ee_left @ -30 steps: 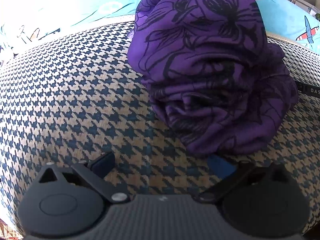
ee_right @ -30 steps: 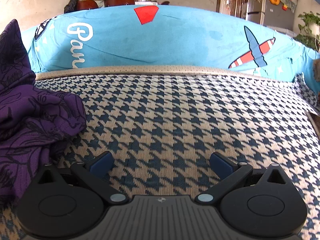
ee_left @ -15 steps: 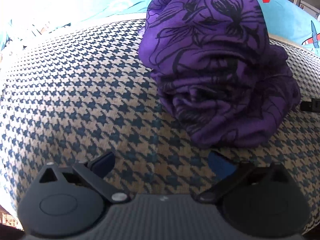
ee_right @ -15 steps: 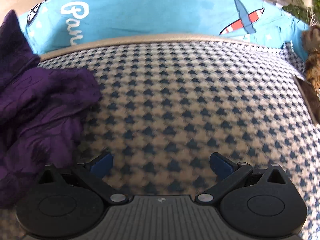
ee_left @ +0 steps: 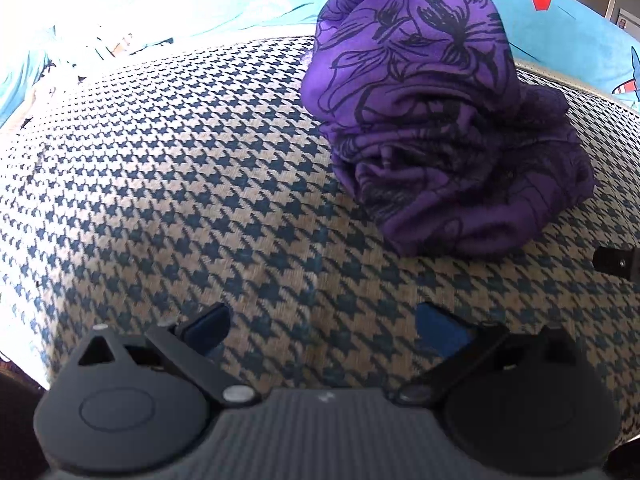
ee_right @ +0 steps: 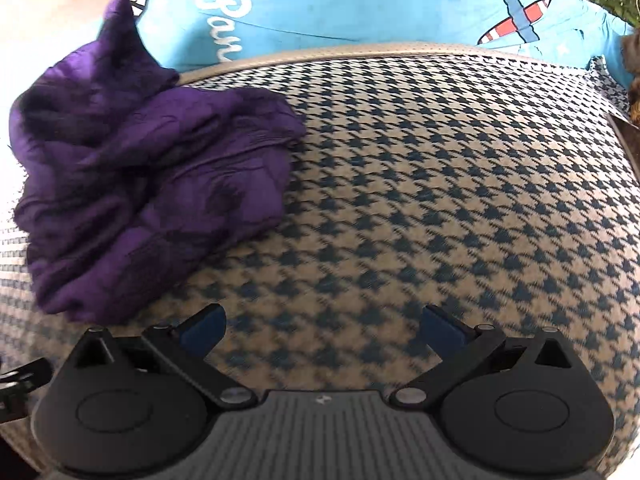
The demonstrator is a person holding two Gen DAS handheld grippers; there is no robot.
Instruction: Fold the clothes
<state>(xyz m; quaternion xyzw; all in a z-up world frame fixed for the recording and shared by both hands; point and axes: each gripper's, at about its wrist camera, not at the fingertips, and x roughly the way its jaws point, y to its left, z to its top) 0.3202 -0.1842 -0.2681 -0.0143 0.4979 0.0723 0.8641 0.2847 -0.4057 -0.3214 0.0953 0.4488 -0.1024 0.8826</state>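
1. The left gripper (ee_left: 323,330) sits low over the houndstooth cushion (ee_left: 160,184), fingers spread wide with nothing between them.
2. The purple garment (ee_left: 436,120) lies bunched in a heap ahead of it and to its right, apart from the fingertips.
3. The right gripper (ee_right: 323,330) is likewise wide open and empty, angled down at the cushion.
4. From that side the garment lies ahead-left, near the left finger (ee_right: 202,330); a blue printed pillow (ee_right: 380,8) sits beyond.
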